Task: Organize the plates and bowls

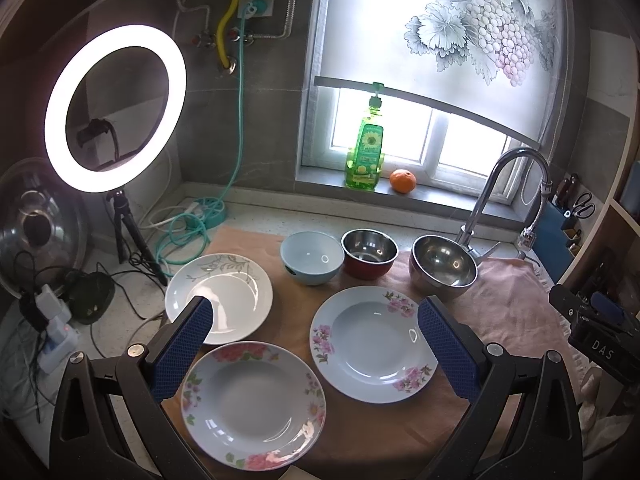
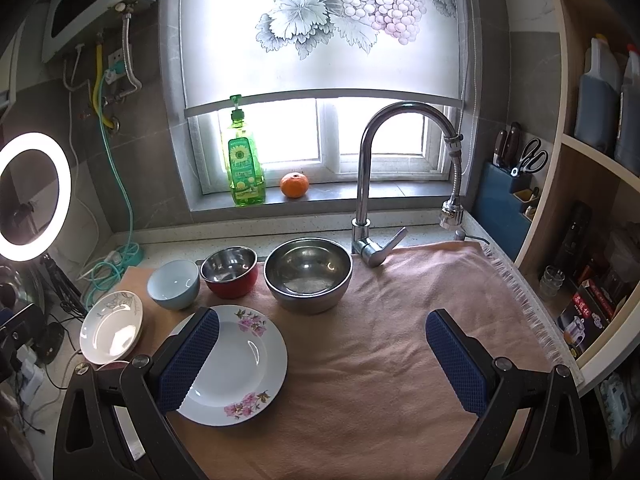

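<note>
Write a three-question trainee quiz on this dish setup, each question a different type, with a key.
1. True or false: the left gripper has its jaws shut on a plate.
2. How many bowls stand in the back row on the pink towel?
3. Multiple choice: what sits beside the green soap bottle on the sill? A) lemon B) orange C) sponge

Key:
1. False; both it and the right gripper are open and empty.
2. Three: light blue bowl, red bowl, large steel bowl.
3. B, the orange.

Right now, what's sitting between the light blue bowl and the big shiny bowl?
The red bowl with a steel inside sits between the light blue bowl and the big steel bowl, in both views.
</note>
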